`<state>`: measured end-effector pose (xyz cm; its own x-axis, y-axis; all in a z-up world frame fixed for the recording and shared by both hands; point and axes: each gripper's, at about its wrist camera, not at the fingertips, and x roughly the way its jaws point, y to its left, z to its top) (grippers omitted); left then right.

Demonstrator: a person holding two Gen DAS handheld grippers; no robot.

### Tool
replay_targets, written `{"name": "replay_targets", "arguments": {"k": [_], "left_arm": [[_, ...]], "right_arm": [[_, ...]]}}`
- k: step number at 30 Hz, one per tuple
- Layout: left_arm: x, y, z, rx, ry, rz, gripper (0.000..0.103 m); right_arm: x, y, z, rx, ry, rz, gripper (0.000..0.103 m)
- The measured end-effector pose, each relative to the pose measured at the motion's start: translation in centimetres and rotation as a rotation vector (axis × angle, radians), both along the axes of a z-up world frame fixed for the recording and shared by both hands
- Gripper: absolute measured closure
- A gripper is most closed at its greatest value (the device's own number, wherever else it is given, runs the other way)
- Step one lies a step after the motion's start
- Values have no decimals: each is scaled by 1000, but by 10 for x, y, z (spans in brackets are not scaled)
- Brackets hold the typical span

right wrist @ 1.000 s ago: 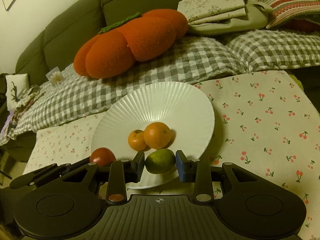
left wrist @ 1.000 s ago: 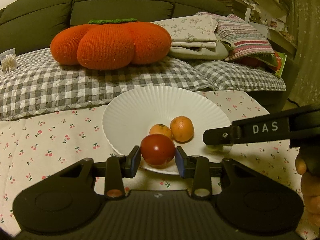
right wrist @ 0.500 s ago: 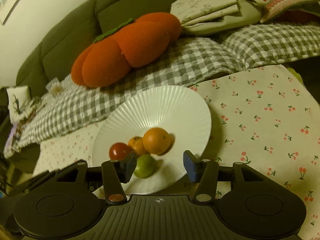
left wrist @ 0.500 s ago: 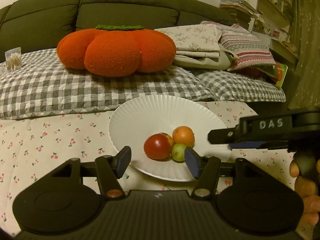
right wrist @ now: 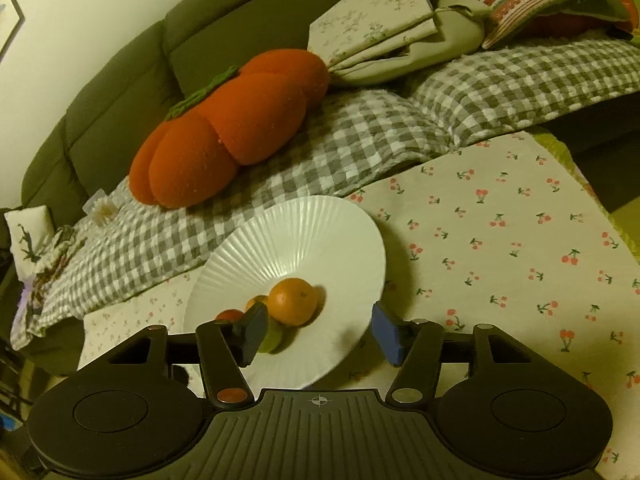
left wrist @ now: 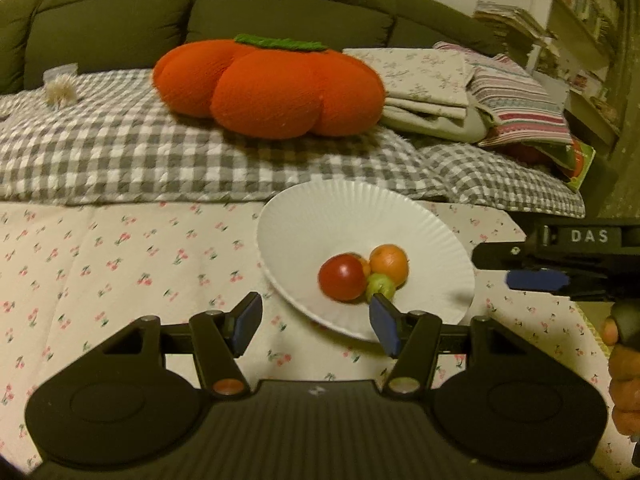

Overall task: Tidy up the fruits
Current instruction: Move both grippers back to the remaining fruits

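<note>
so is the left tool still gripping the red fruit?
No. The left tool is open with nothing between its pads; the red fruit sits on the white plate.

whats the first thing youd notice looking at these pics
The big orange pumpkin cushion on the checked blanket along the sofa grabs the eye first. Next, the white ribbed plate on the cherry-print cloth, holding a red tomato, two oranges and a green fruit bunched together.

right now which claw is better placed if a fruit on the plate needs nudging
Probably right. The right claw hangs open over the white plate, beside the large orange. The left claw hangs mostly over the cloth.
</note>
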<state>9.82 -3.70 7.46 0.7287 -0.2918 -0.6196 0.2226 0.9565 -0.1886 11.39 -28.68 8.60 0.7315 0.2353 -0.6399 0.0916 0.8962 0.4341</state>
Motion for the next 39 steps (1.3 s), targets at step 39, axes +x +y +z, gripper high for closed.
{"name": "replay_targets", "arguments": {"k": [39], "left_arm": [[-34, 34, 1, 2, 158, 20, 49]], "right_arm": [[-72, 105, -16, -258, 33, 473, 11]]}}
